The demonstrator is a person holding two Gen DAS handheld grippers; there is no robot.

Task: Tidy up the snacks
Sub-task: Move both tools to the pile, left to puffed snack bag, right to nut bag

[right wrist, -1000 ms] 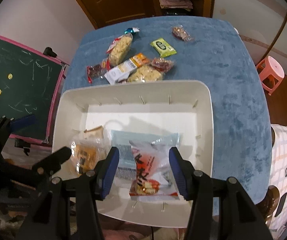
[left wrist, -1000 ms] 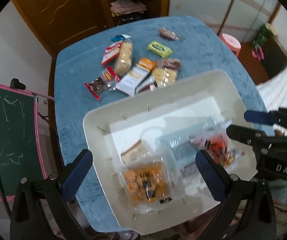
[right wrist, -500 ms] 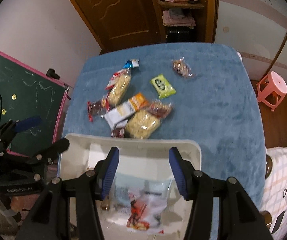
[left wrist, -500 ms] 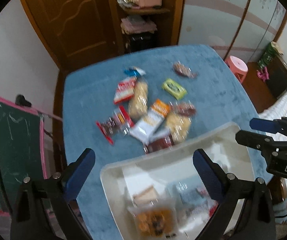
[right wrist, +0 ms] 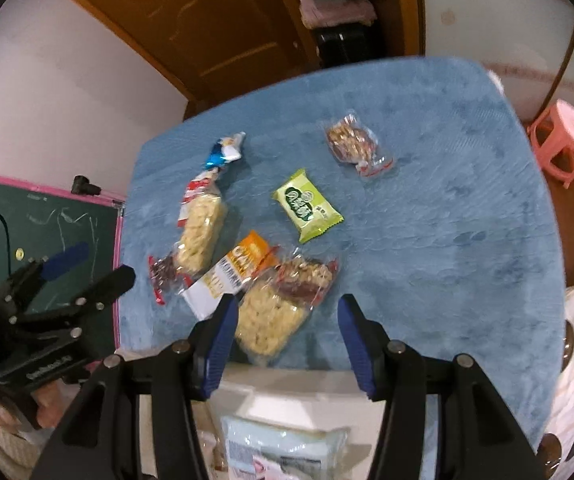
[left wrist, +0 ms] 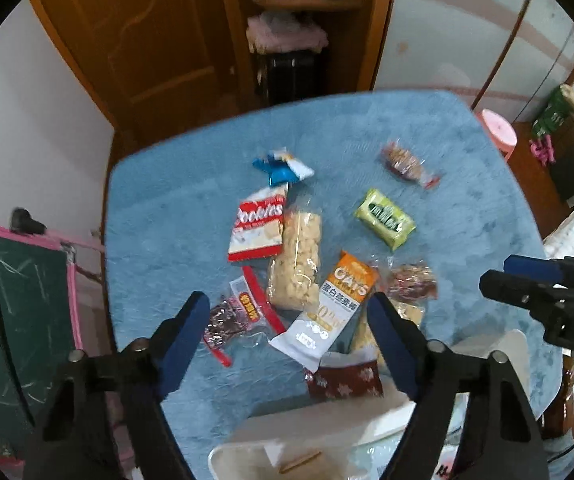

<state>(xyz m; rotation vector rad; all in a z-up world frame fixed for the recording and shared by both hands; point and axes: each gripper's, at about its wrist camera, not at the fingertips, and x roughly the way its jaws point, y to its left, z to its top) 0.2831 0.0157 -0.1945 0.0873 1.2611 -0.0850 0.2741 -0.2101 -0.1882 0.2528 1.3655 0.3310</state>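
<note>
Several snack packs lie on the blue table: a red cookies pack, a clear puffed-snack bag, an orange-and-white oats bar, a green pack and a dark red pack. The white bin sits at the near edge. My left gripper is open and empty above the oats bar. My right gripper is open and empty above a puffed-snack bag; the green pack lies beyond it.
A nut pack and a blue wrapper lie farther back. A pink-framed chalkboard stands left of the table, a pink stool at the right. A wooden door and shelf stand behind.
Both grippers have drawn up and forward from over the bin to the loose snacks. The bin with its packs has slid to the bottom of both views.
</note>
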